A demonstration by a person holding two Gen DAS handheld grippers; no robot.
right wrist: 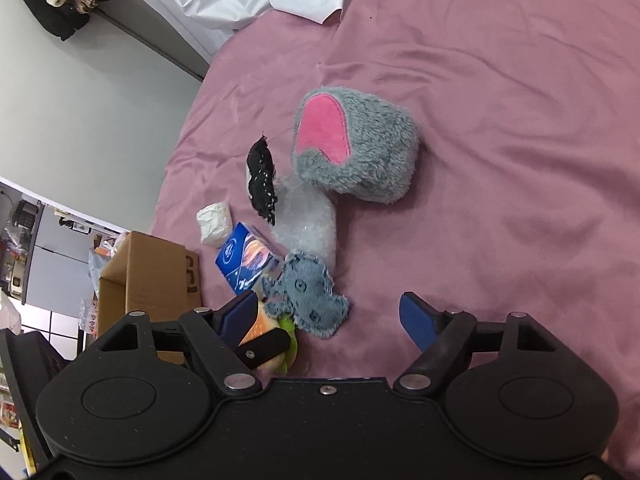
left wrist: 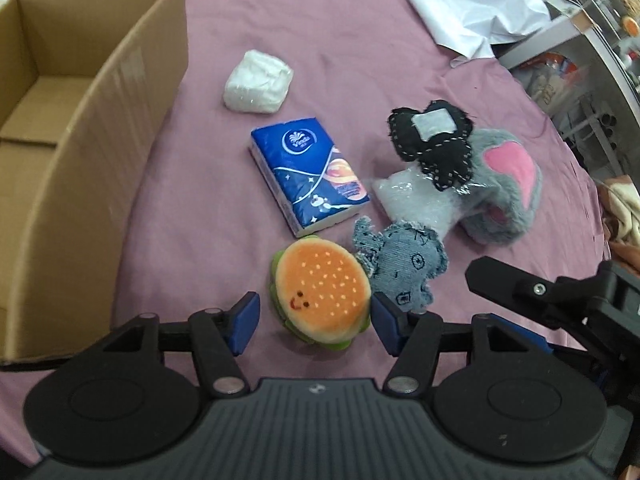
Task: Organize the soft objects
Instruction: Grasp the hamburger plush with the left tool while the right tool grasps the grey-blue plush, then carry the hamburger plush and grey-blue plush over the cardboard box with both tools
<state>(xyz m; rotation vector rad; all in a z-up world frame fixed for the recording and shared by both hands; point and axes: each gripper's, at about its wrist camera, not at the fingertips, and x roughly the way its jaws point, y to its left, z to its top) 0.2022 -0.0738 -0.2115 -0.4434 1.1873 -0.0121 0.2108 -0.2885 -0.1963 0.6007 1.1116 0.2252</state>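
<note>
A plush burger [left wrist: 320, 294] lies on the pink cloth between the open fingers of my left gripper [left wrist: 314, 318], which is not closed on it. Beside it lie a denim elephant [left wrist: 404, 266], a blue tissue pack [left wrist: 308, 174], a white wad [left wrist: 258, 82], a black stitched felt piece [left wrist: 434, 142], a clear bubble-wrap bag [left wrist: 416, 200] and a grey plush with a pink patch [left wrist: 508, 184]. My right gripper [right wrist: 330, 318] is open and empty, just short of the denim elephant [right wrist: 308, 294]; the grey plush [right wrist: 356, 144] lies farther off.
An open cardboard box [left wrist: 92, 120] stands at the left of the cloth, its inside bare; it also shows in the right wrist view [right wrist: 152, 276]. A white sheet [left wrist: 472, 4] lies at the far edge. The right gripper's body [left wrist: 560, 300] is close at the left gripper's right.
</note>
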